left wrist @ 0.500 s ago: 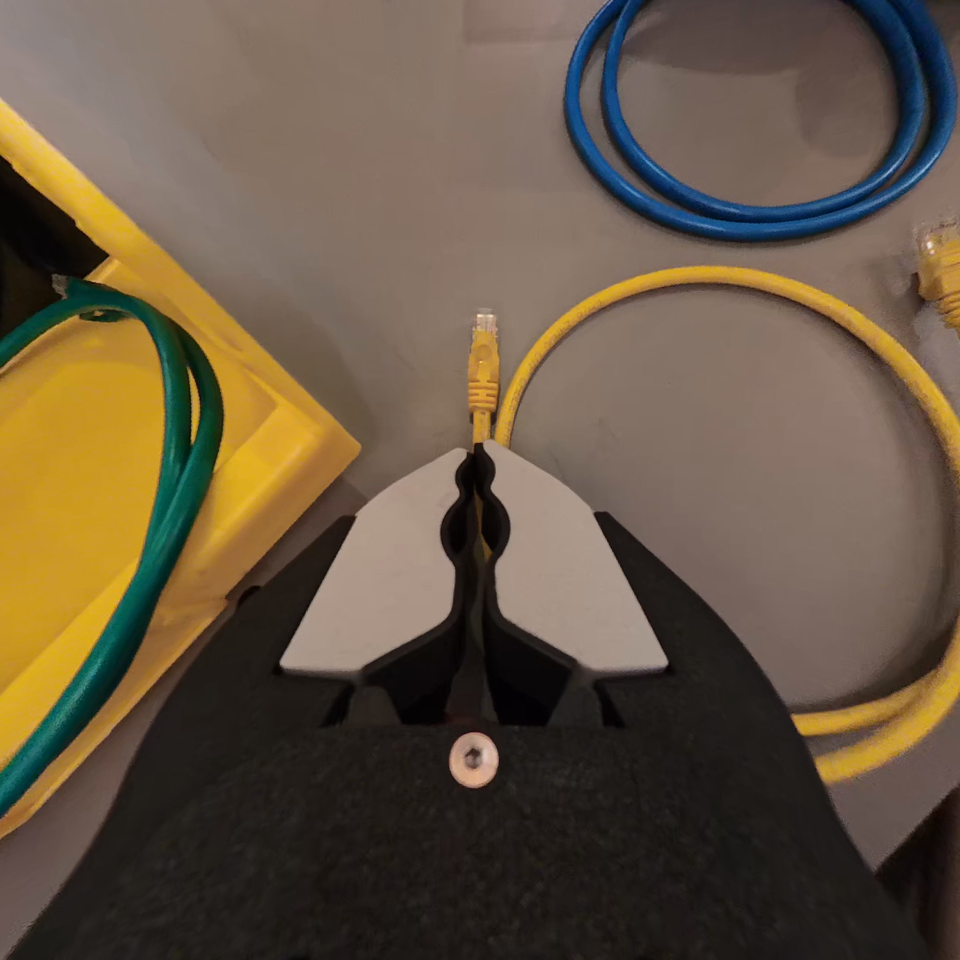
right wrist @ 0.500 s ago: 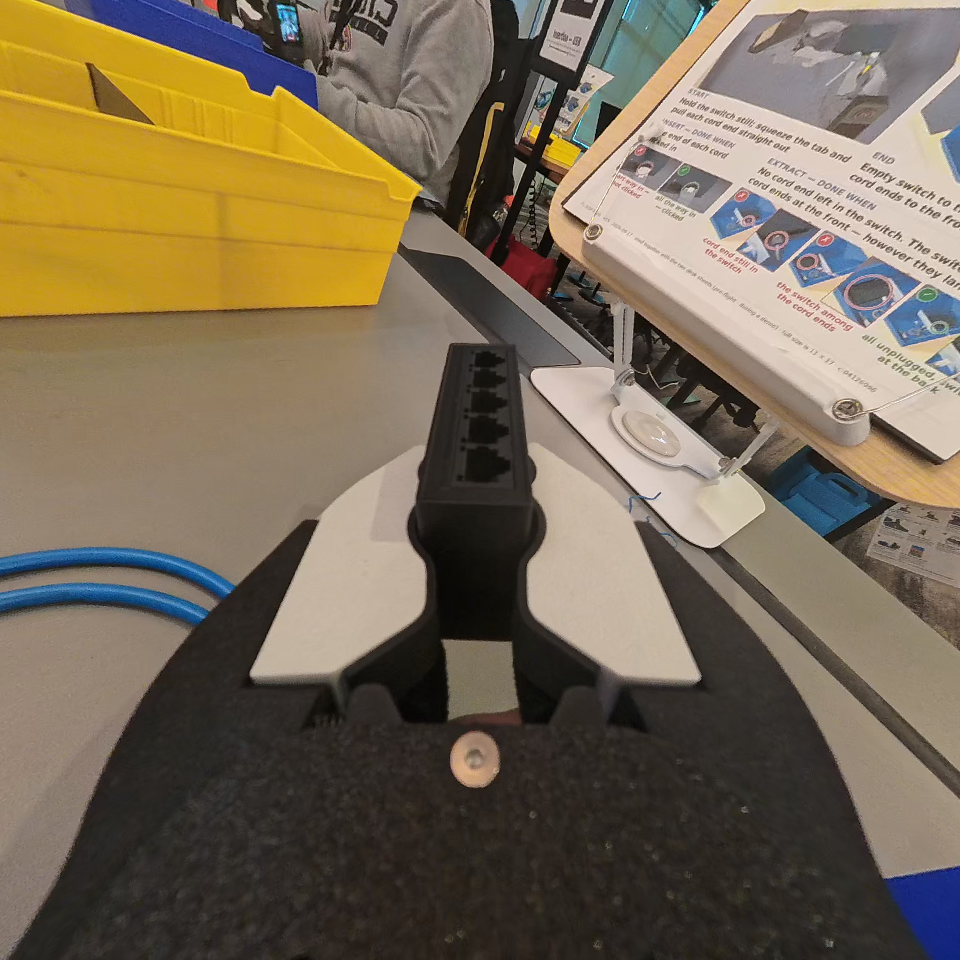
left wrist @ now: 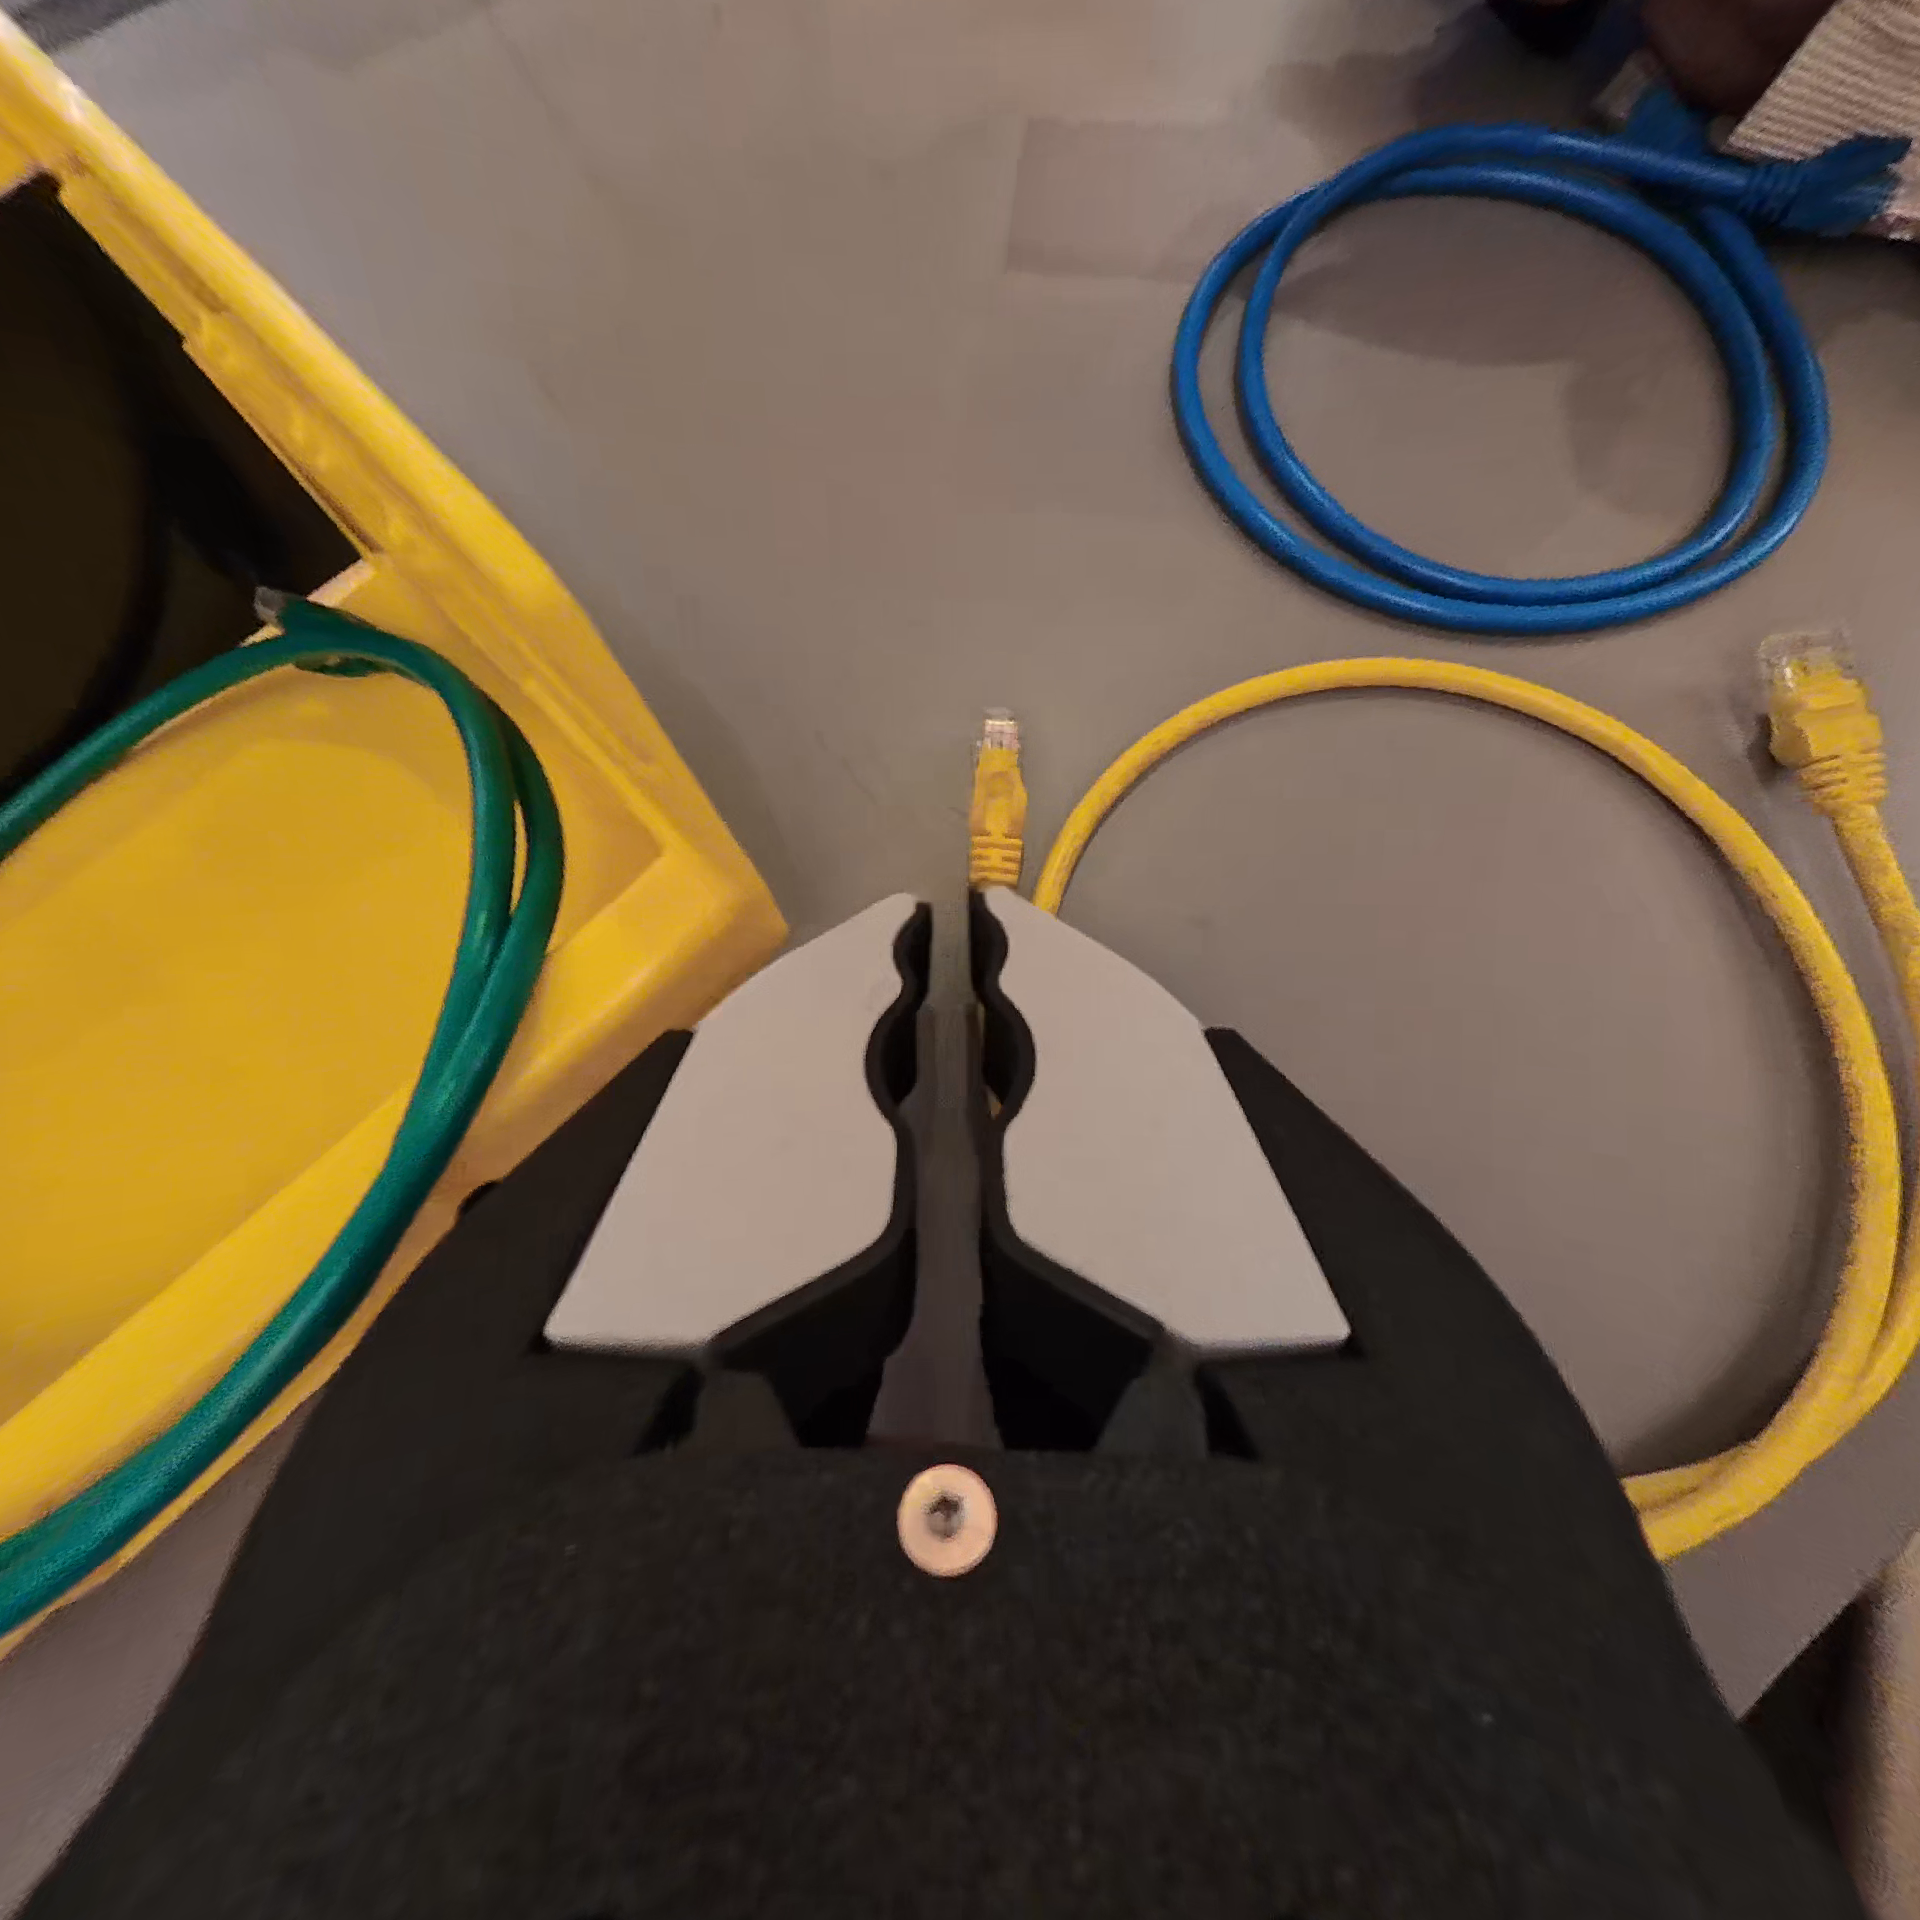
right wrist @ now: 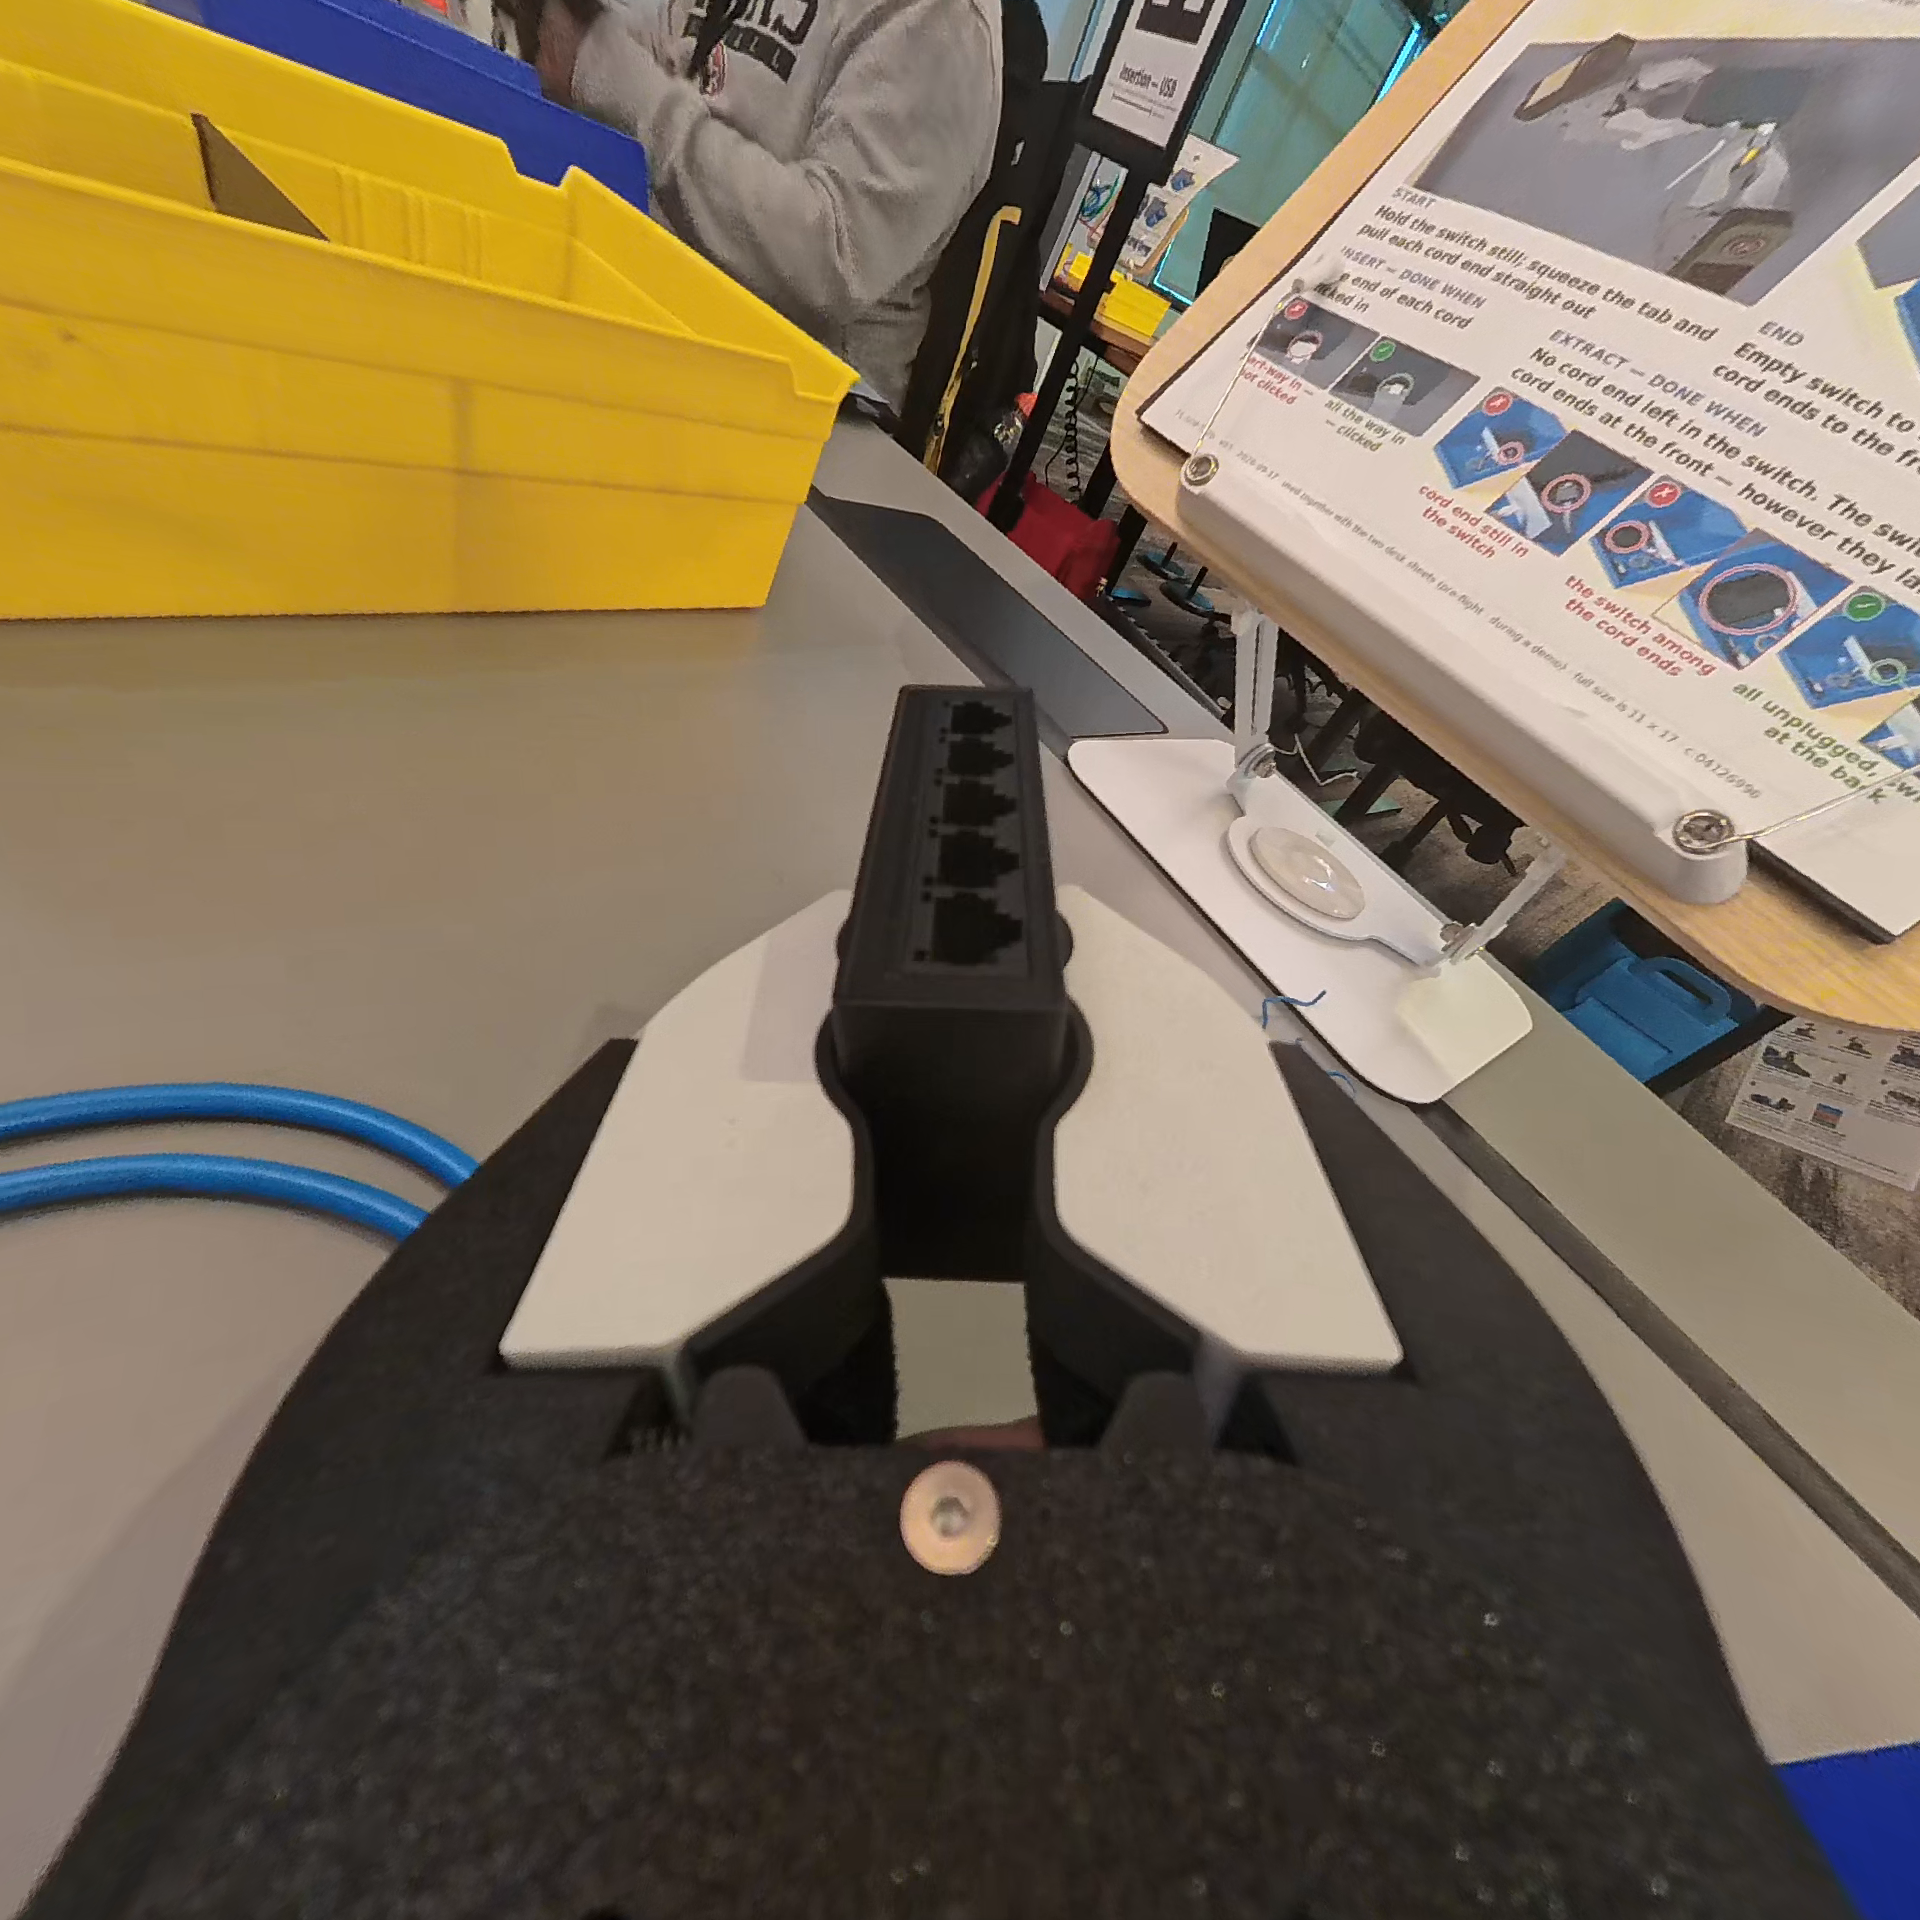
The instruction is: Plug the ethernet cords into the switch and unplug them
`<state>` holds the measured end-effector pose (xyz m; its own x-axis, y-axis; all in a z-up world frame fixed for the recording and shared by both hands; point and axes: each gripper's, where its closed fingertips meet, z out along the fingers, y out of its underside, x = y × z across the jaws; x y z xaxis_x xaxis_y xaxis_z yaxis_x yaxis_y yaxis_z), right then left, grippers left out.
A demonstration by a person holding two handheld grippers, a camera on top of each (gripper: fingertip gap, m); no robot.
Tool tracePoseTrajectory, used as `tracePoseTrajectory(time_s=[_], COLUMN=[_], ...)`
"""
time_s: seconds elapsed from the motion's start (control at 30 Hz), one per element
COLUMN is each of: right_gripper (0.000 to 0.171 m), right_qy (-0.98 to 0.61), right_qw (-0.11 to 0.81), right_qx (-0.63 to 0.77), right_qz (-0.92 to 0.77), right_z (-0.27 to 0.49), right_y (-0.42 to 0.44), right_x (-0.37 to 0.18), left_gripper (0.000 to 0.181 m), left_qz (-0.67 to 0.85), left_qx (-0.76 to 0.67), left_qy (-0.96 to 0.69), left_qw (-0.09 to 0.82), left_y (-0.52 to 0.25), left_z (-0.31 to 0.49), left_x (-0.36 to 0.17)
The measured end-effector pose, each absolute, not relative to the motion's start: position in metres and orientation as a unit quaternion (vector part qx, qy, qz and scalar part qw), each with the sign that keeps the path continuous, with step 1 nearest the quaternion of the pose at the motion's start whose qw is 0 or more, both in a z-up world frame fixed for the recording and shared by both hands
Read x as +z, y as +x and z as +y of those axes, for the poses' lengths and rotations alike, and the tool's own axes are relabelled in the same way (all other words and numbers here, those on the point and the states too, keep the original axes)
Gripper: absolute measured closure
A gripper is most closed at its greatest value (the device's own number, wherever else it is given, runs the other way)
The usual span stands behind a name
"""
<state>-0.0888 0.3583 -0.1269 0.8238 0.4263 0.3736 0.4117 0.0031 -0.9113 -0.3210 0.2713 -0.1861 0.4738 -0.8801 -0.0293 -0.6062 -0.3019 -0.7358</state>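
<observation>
Left wrist view: a yellow bin point(left wrist: 343, 935) sits on the grey table point(left wrist: 831, 416) to the left, and a green cord point(left wrist: 457, 997) loops inside it and runs out over its near rim. The left tongs point(left wrist: 948, 914) are drawn narrow, a thin gap between the tips; the yellow cord point(left wrist: 1662, 790) passes under their right finger, and whether they pinch it cannot be told. Its plug point(left wrist: 997, 790) lies on the table just past the tips. The cord's loop curves right, toward the table's near right corner, and its second plug point(left wrist: 1823, 727) rests beside the loop. Beyond lies a coiled blue cord point(left wrist: 1496, 384).

Right wrist view: the right tongs point(right wrist: 951, 997) clamp the black switch point(right wrist: 951, 894), its row of sockets facing up and all vacant. A stretch of the blue cord point(right wrist: 208, 1143) shows at the left. Only this view shows a long yellow bin point(right wrist: 395, 416) with dividers at the table's far side, its contents hidden, an instruction sheet point(right wrist: 1610, 416) on a stand at the right edge, and a person in a grey sweatshirt point(right wrist: 821, 145) behind.
</observation>
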Motion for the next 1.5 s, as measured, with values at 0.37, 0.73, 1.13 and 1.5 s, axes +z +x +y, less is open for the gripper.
tracePoseTrajectory(time_s=[0.37, 0.73, 1.13, 1.5], right_gripper=[0.141, 0.141, 0.141, 0.141], right_qy=[-0.707, -0.707, -0.707, -0.707], right_qw=[0.64, 0.638, 0.637, 0.637], right_qx=[0.005, 0.005, 0.003, 0.006], right_qz=[-0.301, -0.304, -0.307, -0.307], right_z=[0.358, 0.358, 0.358, 0.357], right_y=[-0.09, -0.091, -0.092, -0.093], right_x=[-0.128, -0.129, -0.129, -0.13], left_gripper=[0.167, 0.175, 0.175, 0.174], left_qz=[0.496, 0.504, 0.497, 0.534], left_qx=[-0.192, -0.206, -0.204, -0.168], left_qy=[-0.786, -0.778, -0.785, -0.763], left_qw=[0.313, 0.313, 0.308, 0.323], left_y=[-0.32, -0.32, -0.321, -0.327], left_z=[0.269, 0.262, 0.266, 0.266], left_x=[-0.206, -0.209, -0.212, -0.212])
